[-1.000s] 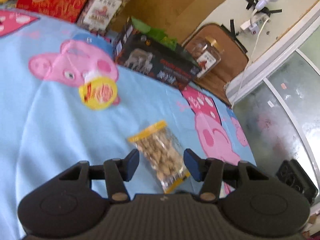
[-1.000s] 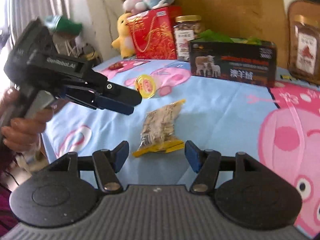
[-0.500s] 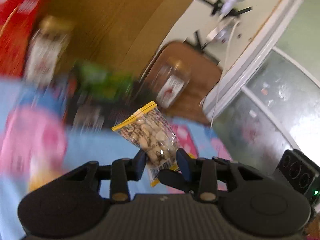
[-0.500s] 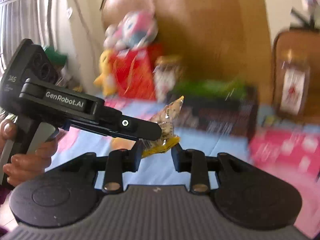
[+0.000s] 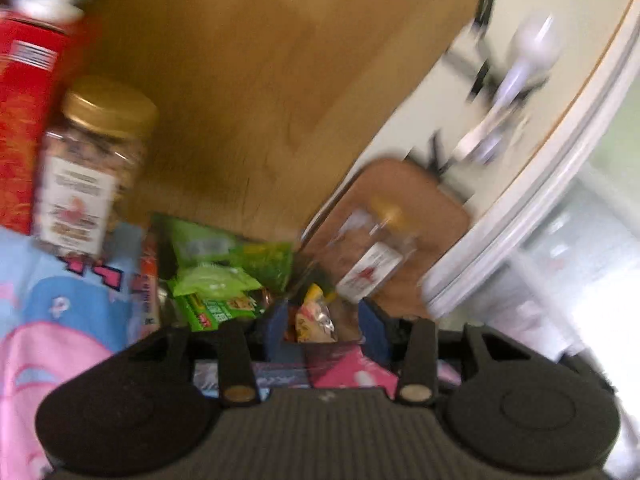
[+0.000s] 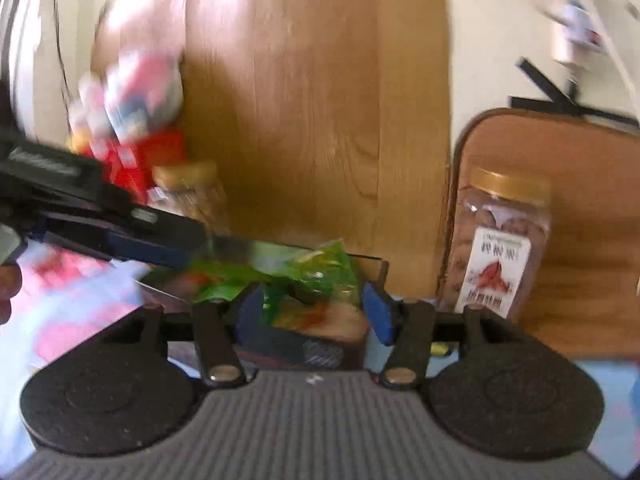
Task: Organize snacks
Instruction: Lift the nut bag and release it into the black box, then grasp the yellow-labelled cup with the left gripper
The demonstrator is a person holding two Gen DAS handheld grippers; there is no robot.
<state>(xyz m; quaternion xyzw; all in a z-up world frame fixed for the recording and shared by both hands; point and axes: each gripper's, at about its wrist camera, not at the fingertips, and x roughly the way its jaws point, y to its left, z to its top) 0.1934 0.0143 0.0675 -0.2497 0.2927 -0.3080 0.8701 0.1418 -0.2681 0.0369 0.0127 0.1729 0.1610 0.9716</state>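
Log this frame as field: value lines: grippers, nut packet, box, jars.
left gripper: jaws open, over the box
right gripper: jaws open, at the box
nut packet: lying in the box, no longer gripped
box: dark, open-topped, holding green snack bags
jars: gold-lidded jar left of box; second jar to its right
image: motion-blurred

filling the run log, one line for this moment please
left gripper open | right gripper open | nut packet in box | green packets alongside
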